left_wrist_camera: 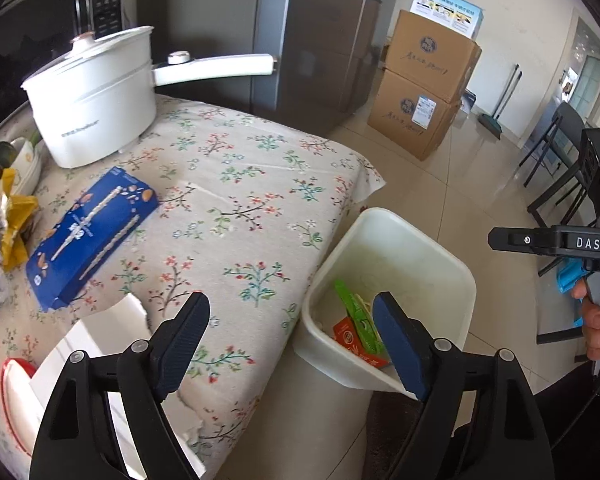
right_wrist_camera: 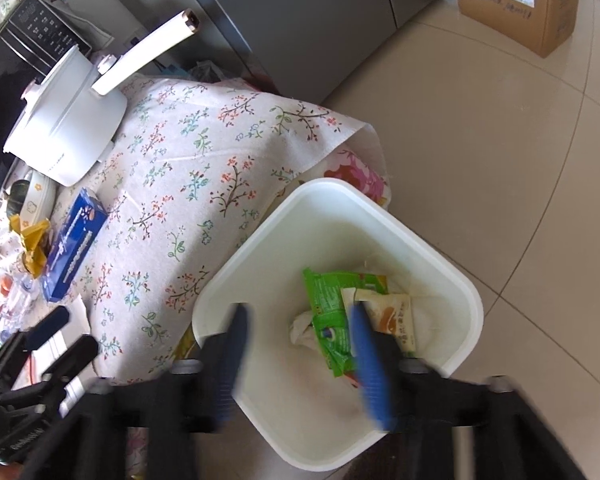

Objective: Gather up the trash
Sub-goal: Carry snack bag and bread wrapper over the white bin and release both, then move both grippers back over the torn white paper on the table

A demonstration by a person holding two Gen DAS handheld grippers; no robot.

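A white trash bin (left_wrist_camera: 428, 240) (right_wrist_camera: 260, 240) stands on the floor at the table's corner. Inside lie a green wrapper (right_wrist_camera: 328, 300) (left_wrist_camera: 356, 312), a cream packet (right_wrist_camera: 392, 316), a crumpled tissue (right_wrist_camera: 304, 328) and an orange packet (left_wrist_camera: 350, 338). My right gripper (right_wrist_camera: 300, 320) is open and empty over the bin. My left gripper (left_wrist_camera: 292, 308) is open and empty over the table edge beside the bin. On the table lie a blue snack box (left_wrist_camera: 88, 236) (right_wrist_camera: 72, 244), a yellow wrapper (left_wrist_camera: 16, 220) (right_wrist_camera: 32, 244) and white paper (left_wrist_camera: 100, 332).
A white electric pot (left_wrist_camera: 92, 92) (right_wrist_camera: 68, 128) with a long handle stands at the table's back. Bowls (left_wrist_camera: 24, 164) sit at the left edge. A grey fridge (left_wrist_camera: 300, 32), stacked cardboard boxes (left_wrist_camera: 424, 88) and a dark chair (left_wrist_camera: 560, 152) stand on the tiled floor.
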